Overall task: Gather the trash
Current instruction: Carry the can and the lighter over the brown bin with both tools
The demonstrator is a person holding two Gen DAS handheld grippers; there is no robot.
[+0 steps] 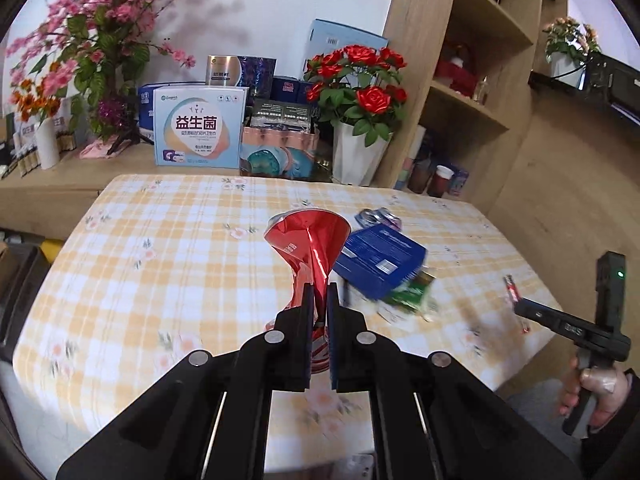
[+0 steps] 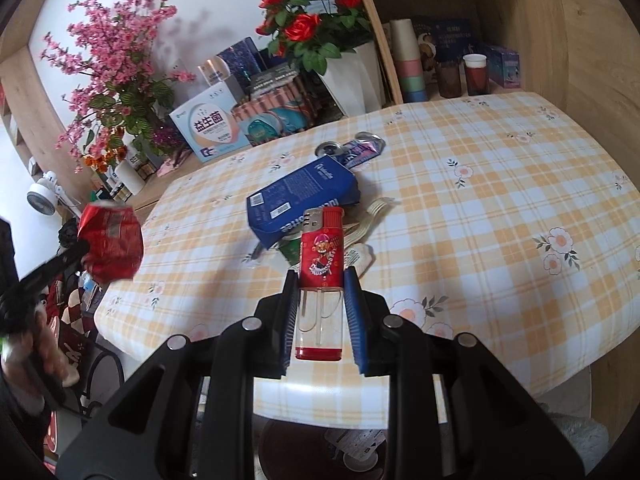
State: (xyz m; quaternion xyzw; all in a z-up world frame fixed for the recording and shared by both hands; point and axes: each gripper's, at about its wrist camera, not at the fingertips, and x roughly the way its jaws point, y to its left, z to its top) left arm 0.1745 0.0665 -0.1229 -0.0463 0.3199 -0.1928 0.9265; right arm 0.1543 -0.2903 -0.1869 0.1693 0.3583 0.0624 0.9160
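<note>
**Inspector:** Nearest the left camera, the left gripper point(image 1: 320, 300) is clamped tight on a crushed red can point(image 1: 306, 248), pinched at its flattened waist and lifted clear of the checked tablecloth point(image 1: 160, 248).

**Assistant:** And its handling?

**Inspector:** I judge it light, thin-walled and slick, already deformed. The creased middle is the sensible hold; the flared end would slip.

**Assistant:** The other side?

**Inspector:** The right gripper point(image 2: 322, 280) is closed on a red lighter point(image 2: 322, 256), pads bearing on its clear lower body, top pointing away. Rigid, smooth plastic, light. Both tools point downward toward the table, each held in a hand point(image 1: 596, 392) at the table's near edge.

**Assistant:** What remains?

**Inspector:** Just beyond the lighter, a blue carton point(image 2: 300, 196) lies over a green wrapper point(image 1: 408, 294), with white scraps beside it; what those scraps are, I cannot say. Farther back, a flattened silver-blue can point(image 2: 356, 148) lies on the cloth. Behind the table stand a potted rose point(image 2: 308, 24) and boxes.
</note>
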